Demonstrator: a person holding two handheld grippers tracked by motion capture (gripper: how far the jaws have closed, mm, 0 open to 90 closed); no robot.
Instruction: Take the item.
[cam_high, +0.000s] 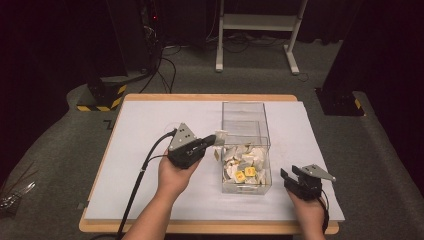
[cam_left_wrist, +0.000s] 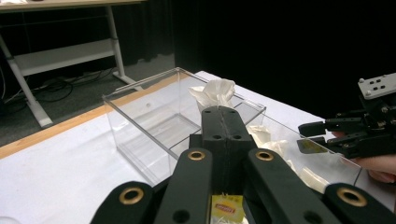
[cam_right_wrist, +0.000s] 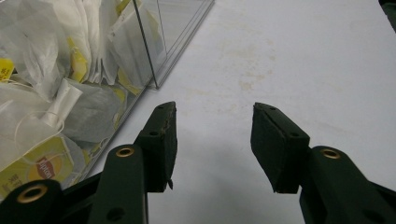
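Note:
A clear two-compartment box (cam_high: 243, 103) stands on the white mat. Its near compartment holds several tea bags (cam_high: 245, 162) with yellow tags; its far compartment is bare. My left gripper (cam_high: 212, 140) hovers at the box's left wall, shut on a white tea bag (cam_high: 220, 136). In the left gripper view the bag (cam_left_wrist: 214, 93) bunches out past the closed jaws (cam_left_wrist: 221, 112), over the box (cam_left_wrist: 140, 88), and its yellow tag (cam_left_wrist: 227, 208) hangs below. My right gripper (cam_high: 287, 176) rests right of the box, open. Nothing lies between its jaws (cam_right_wrist: 215, 140), beside the box wall (cam_right_wrist: 149, 56).
The white mat (cam_high: 150, 125) covers a wooden table (cam_high: 200, 97). A black stand with yellow-black stripes (cam_high: 102, 95) sits on the floor at far left, another (cam_high: 340, 100) at far right. A white desk frame (cam_high: 257, 22) and cables lie beyond.

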